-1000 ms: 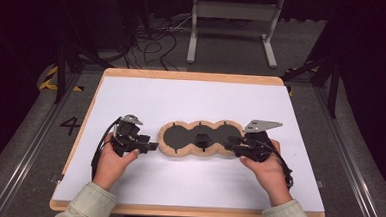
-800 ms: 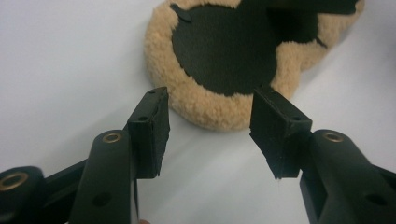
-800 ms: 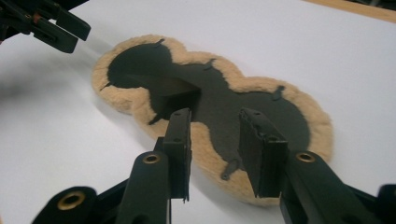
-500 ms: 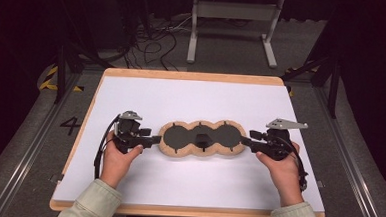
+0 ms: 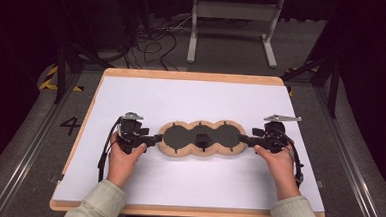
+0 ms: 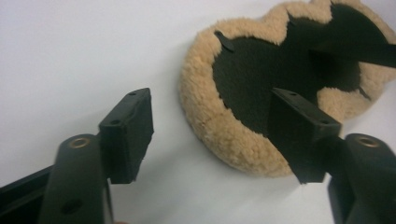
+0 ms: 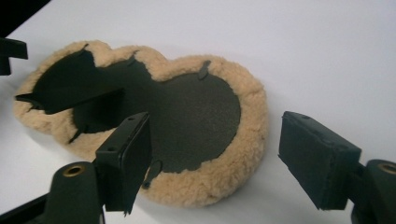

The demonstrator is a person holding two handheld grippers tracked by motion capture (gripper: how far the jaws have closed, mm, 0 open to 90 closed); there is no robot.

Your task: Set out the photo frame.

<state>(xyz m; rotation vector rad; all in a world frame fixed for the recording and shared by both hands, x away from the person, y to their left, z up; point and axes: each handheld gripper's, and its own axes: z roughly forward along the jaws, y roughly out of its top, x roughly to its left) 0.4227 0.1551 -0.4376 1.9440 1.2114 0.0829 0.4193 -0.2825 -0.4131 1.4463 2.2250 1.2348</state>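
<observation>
White table [image 5: 196, 96]: both grippers' fingers spread, flanking fleece pad [image 5: 201, 138].

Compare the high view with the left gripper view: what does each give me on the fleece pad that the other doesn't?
High view alone: the whole three-lobed fleece pad on the white table, the left gripper and right gripper at its two ends, and both hands. Left gripper view alone: that gripper's jaws stand open, one over the pad's dark centre, one beside its rim. Both share the tan fleece rim around the dark centre.
</observation>
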